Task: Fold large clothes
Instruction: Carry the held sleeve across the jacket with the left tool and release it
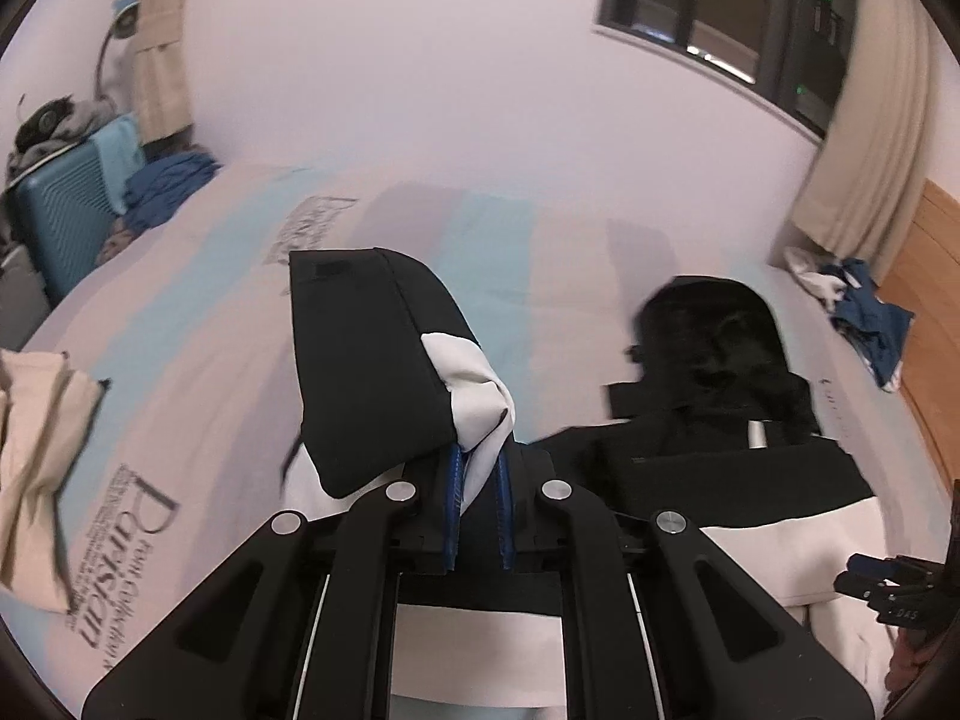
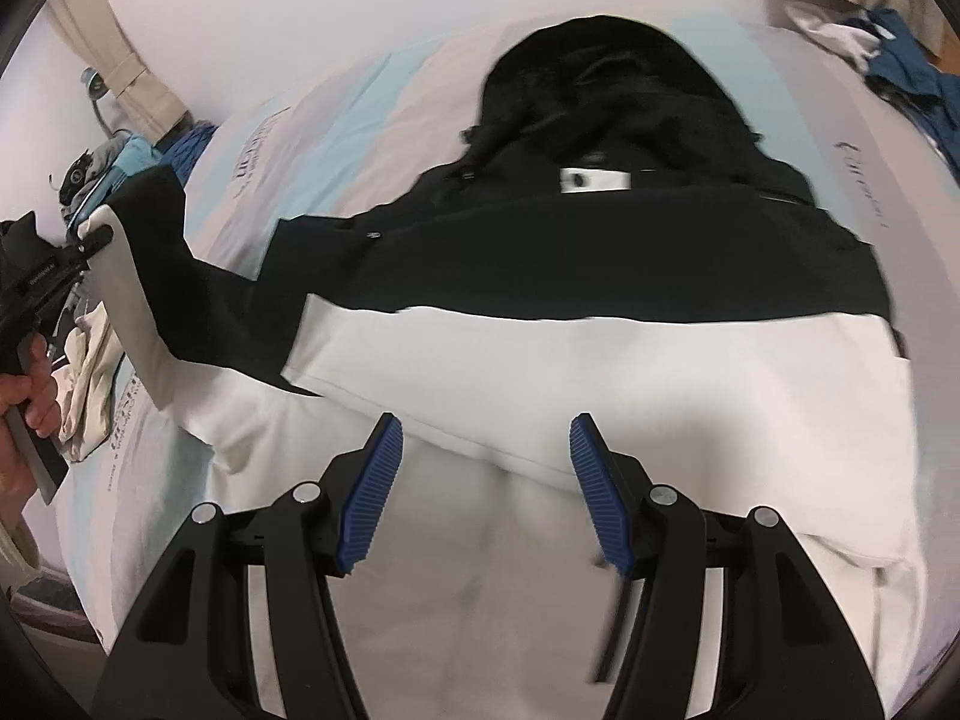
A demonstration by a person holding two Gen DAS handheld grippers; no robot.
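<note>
— Where does the fold stand?

— Early, by the look of it. The black-and-white jacket (image 2: pixel 600 312) lies spread across the bed (image 2: pixel 372 102), hood (image 2: pixel 606 84) toward the far wall, body broad and flat. Only the left sleeve (image 1: pixel 372 360) is off the bedding.

— Who has the sleeve?

— The left tool (image 1: pixel 478 498), clenched on the white fabric near the cuff, holds it raised above the striped bedspread. From the right wrist view the same sleeve (image 2: pixel 150 276) is seen lifted at the jacket's left edge, the person's hand (image 2: pixel 24 396) on the tool's handle.

— And the right tool?

— The right tool (image 2: pixel 483 492) is released, jaws wide apart, hovering over the white lower panel and gripping nothing.

— What remains?

— Judging from this, nearly all of it: the lifted sleeve is not yet laid across the body, the other sleeve's state cannot be made out, and the body and hood show no fold. Other clothes (image 1: pixel 864 312) sit crumpled at the bed's far corner.
</note>
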